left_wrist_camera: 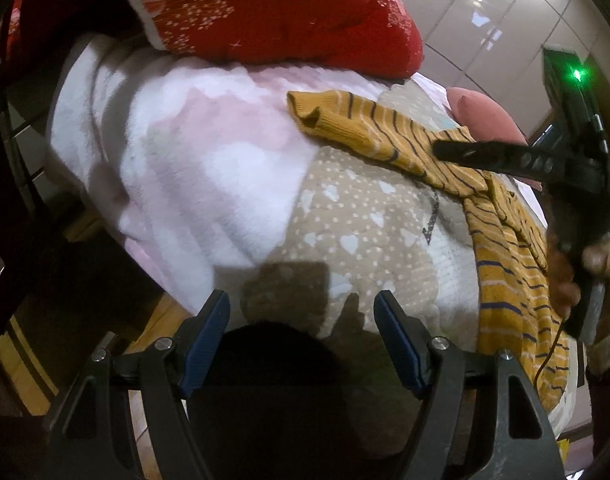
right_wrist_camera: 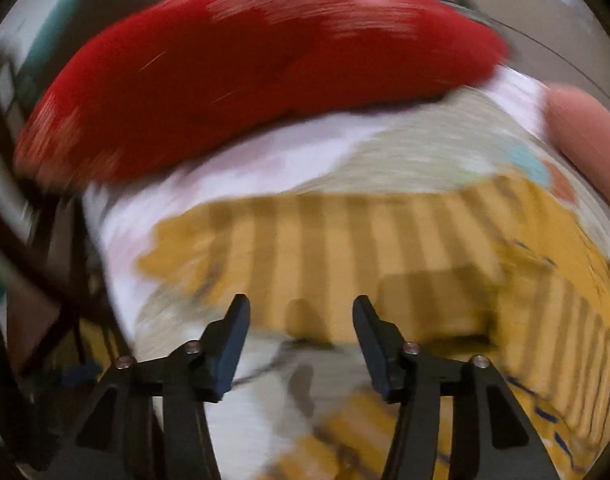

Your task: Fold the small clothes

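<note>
Clothes lie on a soft bed. The yellow striped garment (left_wrist_camera: 501, 236) is spread flat near the right edge of the beige heart blanket (left_wrist_camera: 357, 232), with one cuff reaching toward the pink and white fleece blanket (left_wrist_camera: 193, 160). A red flowered quilt (left_wrist_camera: 273, 12) is piled at the far edge of the bed. The left gripper (left_wrist_camera: 301, 320) hangs over the near edge of the heart blanket with its blue fingers (left_wrist_camera: 207, 332) wide apart and nothing between them. The right gripper (right_wrist_camera: 301, 316) is above the striped garment; its fingers are apart too and hold nothing. The right wrist view is very blurry.
</note>
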